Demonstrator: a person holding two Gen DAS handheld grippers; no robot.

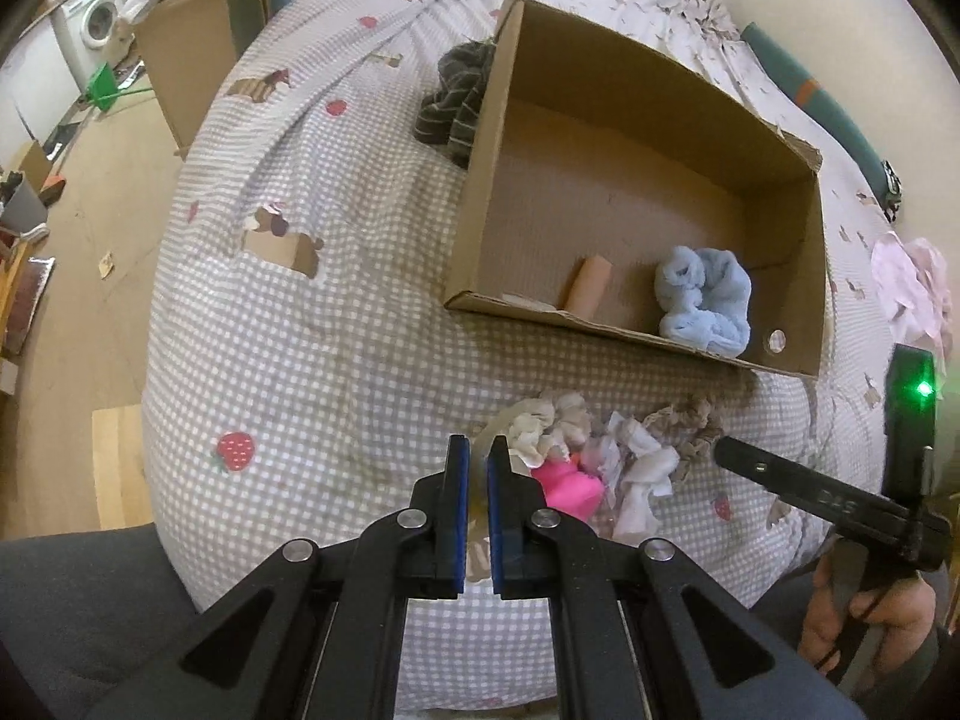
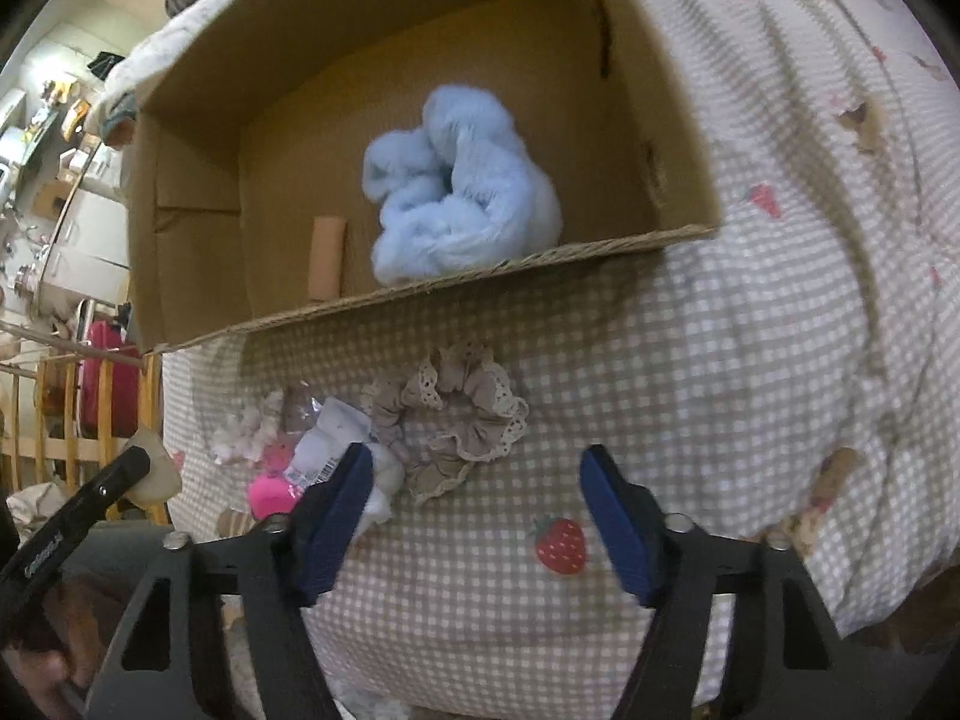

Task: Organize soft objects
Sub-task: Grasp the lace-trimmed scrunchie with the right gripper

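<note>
Right gripper [image 2: 474, 480] fingers spread above beige scrunchie [image 2: 450, 420].

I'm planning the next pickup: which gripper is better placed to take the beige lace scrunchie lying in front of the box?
Right. The right gripper is open, with the beige lace scrunchie just ahead between its fingers. The left gripper looks nearly shut and points at the pile's other end, by the pink item.

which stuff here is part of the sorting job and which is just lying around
Job: box, blue scrunchie and peach roll already in it; beige scrunchie, white cloths, pink item waiting on the bed.

Lying about: striped cloth, washing machine, green stand.
</note>
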